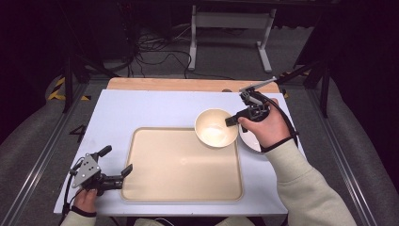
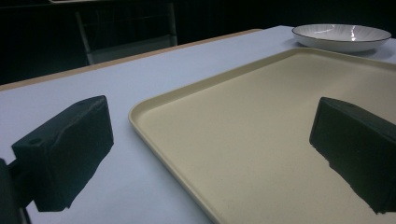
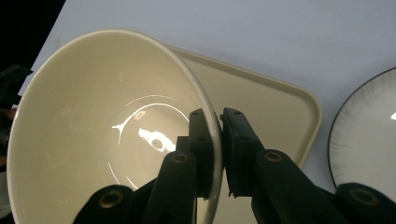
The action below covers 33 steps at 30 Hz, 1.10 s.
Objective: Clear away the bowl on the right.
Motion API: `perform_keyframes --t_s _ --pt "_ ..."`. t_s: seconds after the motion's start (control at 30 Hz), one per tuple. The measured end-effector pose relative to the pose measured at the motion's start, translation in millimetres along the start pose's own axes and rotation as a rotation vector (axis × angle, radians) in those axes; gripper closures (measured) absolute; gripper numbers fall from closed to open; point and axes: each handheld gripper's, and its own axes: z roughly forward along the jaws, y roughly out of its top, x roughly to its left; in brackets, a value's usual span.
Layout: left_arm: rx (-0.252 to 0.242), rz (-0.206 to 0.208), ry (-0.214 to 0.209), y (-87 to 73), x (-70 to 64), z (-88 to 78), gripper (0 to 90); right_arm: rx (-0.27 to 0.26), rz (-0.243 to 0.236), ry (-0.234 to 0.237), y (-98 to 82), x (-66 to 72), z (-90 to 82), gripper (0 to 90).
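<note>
Right claw [image 3: 217, 154] clenched on the bowl [image 1: 216, 127] rim, thin pinch: bowl could slip, hitting tray [image 1: 182, 165] or plate [image 3: 369, 135]. Left claw [image 1: 116, 160] released, idle.

1. One cream bowl [image 1: 216, 127], far right, over the tray's far right corner.
2. One white plate [image 1: 249, 140] with a dark rim, just right of the bowl.
3. One cream tray [image 1: 155, 188] in the middle of my table.
4. Two grippers of mine: left gripper [image 1: 115, 164] near left, right gripper [image 1: 231, 121] far right.
</note>
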Motion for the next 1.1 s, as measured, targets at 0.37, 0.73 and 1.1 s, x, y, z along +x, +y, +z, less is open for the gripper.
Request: perform_keyframes --t_s 0.37,0.73,1.1 --pt "0.0 -0.001 -0.001 0.0 0.2 0.1 0.3 0.011 -0.015 0.055 1.9 18.1 14.6 82.9" --pt "0.0 -0.002 -0.001 0.0 0.3 0.3 0.3 0.035 -0.021 0.083 3.7 31.2 30.5 82.9" --pt "0.002 0.0 -0.001 0.1 0.5 0.2 0.3 0.104 -0.031 0.091 -3.2 38.6 62.5 82.8"
